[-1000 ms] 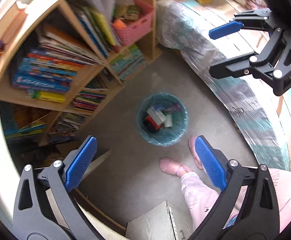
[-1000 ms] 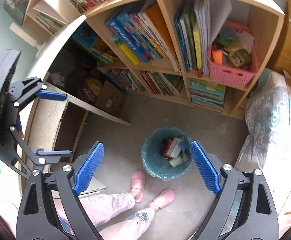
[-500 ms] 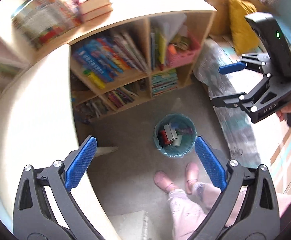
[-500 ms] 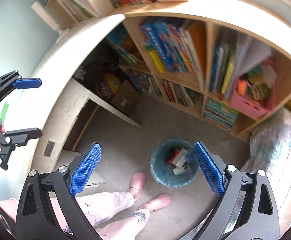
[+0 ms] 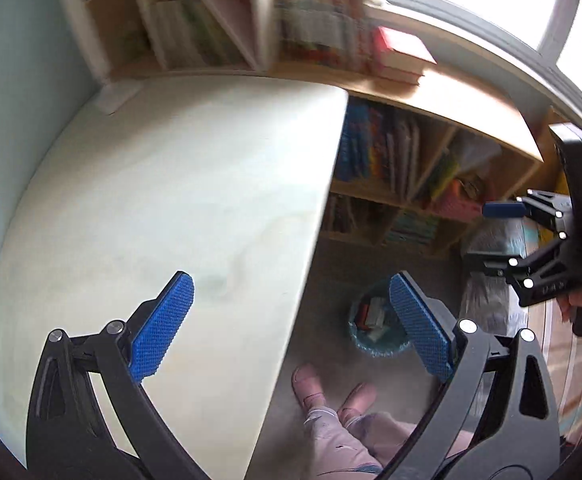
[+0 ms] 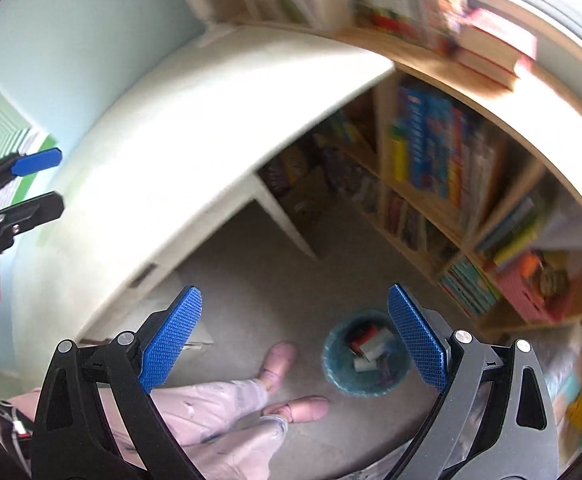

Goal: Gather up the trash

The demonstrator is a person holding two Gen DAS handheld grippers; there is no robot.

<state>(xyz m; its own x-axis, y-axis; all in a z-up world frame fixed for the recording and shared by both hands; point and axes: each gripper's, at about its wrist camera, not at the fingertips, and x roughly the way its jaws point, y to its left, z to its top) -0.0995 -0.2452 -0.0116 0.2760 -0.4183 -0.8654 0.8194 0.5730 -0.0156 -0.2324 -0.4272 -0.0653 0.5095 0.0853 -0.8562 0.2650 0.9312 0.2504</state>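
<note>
A teal trash bin (image 5: 375, 330) stands on the grey floor, holding several boxes and wrappers; it also shows in the right wrist view (image 6: 365, 354). My left gripper (image 5: 291, 326) is open and empty, high above the white desk's edge. My right gripper (image 6: 295, 336) is open and empty, high above the floor left of the bin. Each gripper shows in the other's view: the right one (image 5: 491, 236) at the right edge, the left one (image 6: 39, 182) at the left edge, both with jaws apart.
A white desk (image 5: 163, 208) fills the left. A wooden bookshelf (image 6: 463, 184) with books and a pink basket (image 6: 539, 288) runs behind the bin. A plastic-covered bed (image 5: 491, 264) lies at the right. The person's pink slippers (image 6: 279, 364) stand beside the bin.
Both grippers have risen and tilted up from the bin toward the desk top and upper shelves. The bin looks smaller and lower in both views. Both stay open.
</note>
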